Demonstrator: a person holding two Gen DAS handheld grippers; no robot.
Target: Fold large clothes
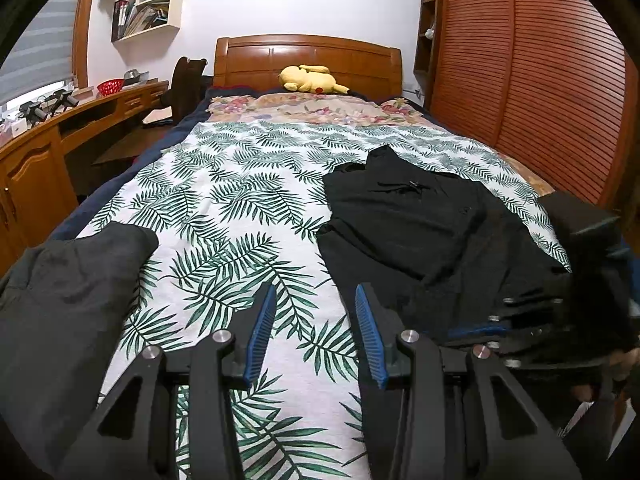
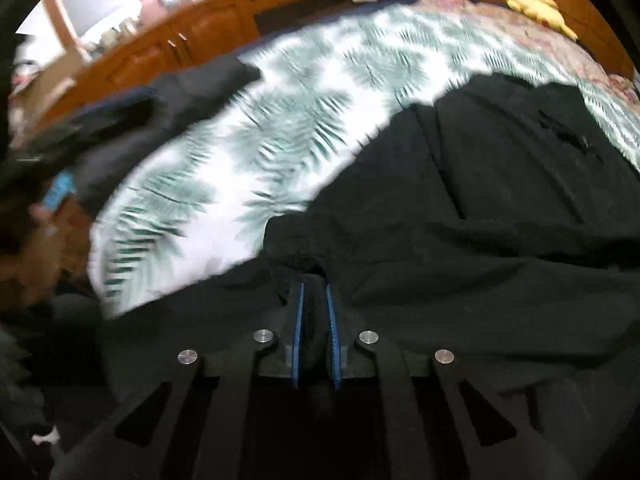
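A black garment (image 1: 420, 220) lies spread on the right half of the bed's leaf-print cover (image 1: 240, 200). In the right wrist view the same black garment (image 2: 480, 200) fills the right side, and my right gripper (image 2: 315, 292) is shut on a fold of its near edge. My left gripper (image 1: 316, 296) is open and empty, hovering above the leaf-print cover left of the garment. A dark grey garment (image 1: 68, 300) lies at the bed's near left; it also shows blurred in the right wrist view (image 2: 180, 92). The right gripper's body shows at the right edge of the left wrist view.
A wooden headboard (image 1: 308, 60) with a yellow plush toy (image 1: 310, 79) stands at the far end. A wooden desk (image 1: 60, 140) runs along the left, a slatted wooden wardrobe (image 1: 540, 80) along the right. Wall shelves (image 1: 148, 4) hang above the desk.
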